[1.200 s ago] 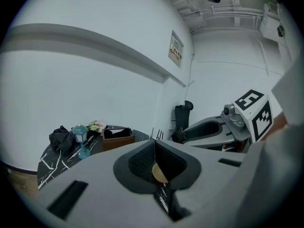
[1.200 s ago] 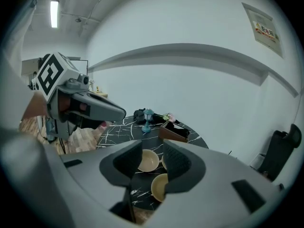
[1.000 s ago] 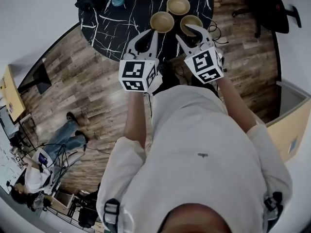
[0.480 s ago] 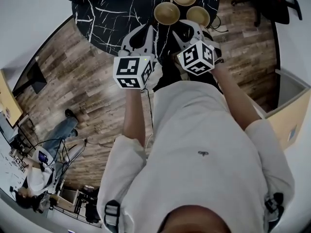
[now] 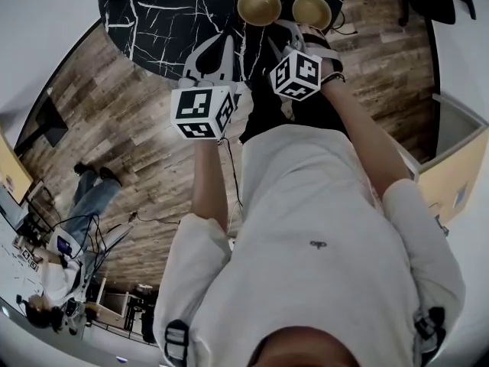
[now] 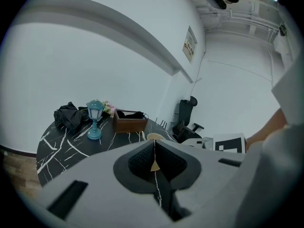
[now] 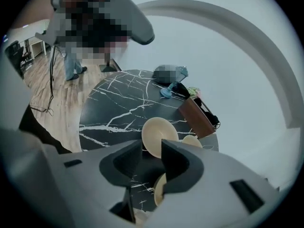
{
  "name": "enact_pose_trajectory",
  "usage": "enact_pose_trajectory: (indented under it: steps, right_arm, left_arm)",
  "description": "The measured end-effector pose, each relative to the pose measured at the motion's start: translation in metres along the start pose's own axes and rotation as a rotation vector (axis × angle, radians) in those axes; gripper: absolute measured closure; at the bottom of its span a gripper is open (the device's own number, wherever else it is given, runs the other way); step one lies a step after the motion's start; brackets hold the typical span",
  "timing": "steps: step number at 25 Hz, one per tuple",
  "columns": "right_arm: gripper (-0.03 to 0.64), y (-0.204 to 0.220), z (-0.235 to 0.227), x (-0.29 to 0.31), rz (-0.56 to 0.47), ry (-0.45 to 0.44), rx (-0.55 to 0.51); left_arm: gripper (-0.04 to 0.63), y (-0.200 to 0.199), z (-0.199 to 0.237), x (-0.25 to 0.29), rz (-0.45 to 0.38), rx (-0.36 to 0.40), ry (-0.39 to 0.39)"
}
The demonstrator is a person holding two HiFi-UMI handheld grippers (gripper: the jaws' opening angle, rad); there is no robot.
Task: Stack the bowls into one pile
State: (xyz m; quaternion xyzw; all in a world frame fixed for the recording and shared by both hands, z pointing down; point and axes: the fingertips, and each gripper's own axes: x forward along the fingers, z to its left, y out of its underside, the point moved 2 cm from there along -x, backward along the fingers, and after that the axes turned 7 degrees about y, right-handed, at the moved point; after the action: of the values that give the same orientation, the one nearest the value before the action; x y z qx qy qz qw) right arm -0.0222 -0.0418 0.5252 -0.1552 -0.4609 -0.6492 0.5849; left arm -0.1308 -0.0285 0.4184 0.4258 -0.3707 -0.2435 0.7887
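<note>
Black marble with white lines makes the round table (image 5: pixel 176 21). Three tan round bowls (image 5: pixel 260 6) sit on it close together, each by itself, not in a pile. The right gripper (image 7: pixel 152 148) points at them with its jaws apart and nothing between them. The left gripper (image 6: pixel 154 146) has its jaws pressed together, holding nothing.
</note>
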Motion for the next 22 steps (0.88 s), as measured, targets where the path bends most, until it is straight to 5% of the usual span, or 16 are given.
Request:
enact_pose_trajectory:
  steps: [11,22]
  right_arm:
    - [0.505,0.024,0.018,0.042,0.067,0.037,-0.164]
    - [0.532,0.024,0.031,0.061,0.026,0.064,-0.312]
  left_arm:
    - [0.588,0.016,0.005,0.008,0.009,-0.014,-0.007]
    - [0.588,0.026,0.013,0.009,0.035,-0.041,-0.022]
